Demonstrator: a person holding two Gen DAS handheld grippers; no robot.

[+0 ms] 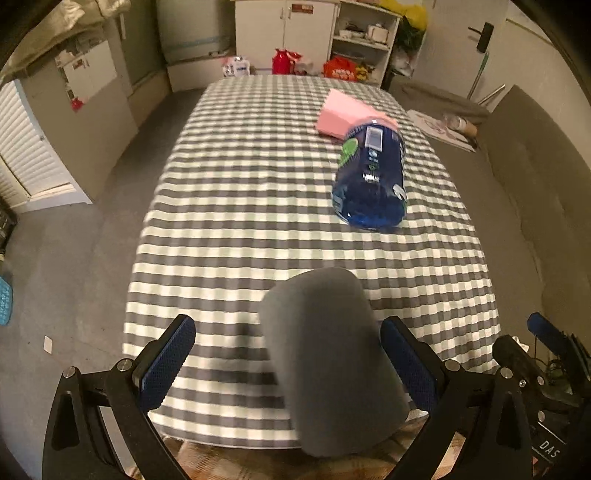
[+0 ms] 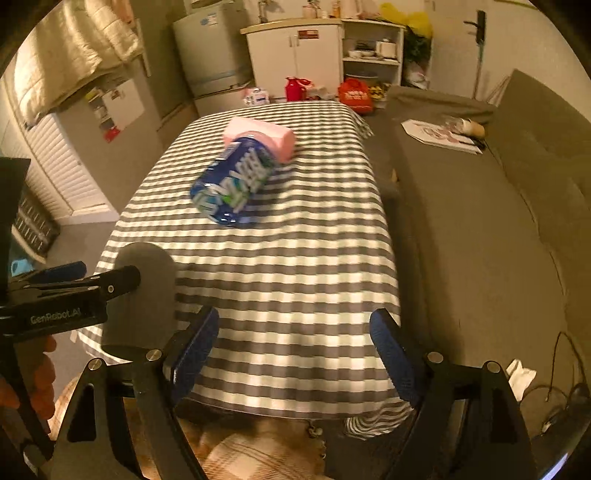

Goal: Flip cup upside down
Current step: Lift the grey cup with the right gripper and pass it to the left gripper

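Observation:
A grey cup [image 1: 328,358] stands with its closed rounded end up at the near edge of the checked table [image 1: 240,192]. It sits between the fingers of my left gripper [image 1: 288,360], which is open; the right pad [image 1: 406,362] is close to the cup's side, the left pad [image 1: 166,365] stands well apart. In the right wrist view the cup [image 2: 144,299] is at the left, with the left gripper's finger [image 2: 110,284] against it. My right gripper [image 2: 291,354] is open and empty over the table's near edge.
A blue packet [image 1: 369,177] lies on its side mid-table, with a pink box [image 1: 343,114] behind it. A grey sofa [image 2: 498,221] runs along the right. White cabinets [image 1: 288,33] and bags stand at the far wall.

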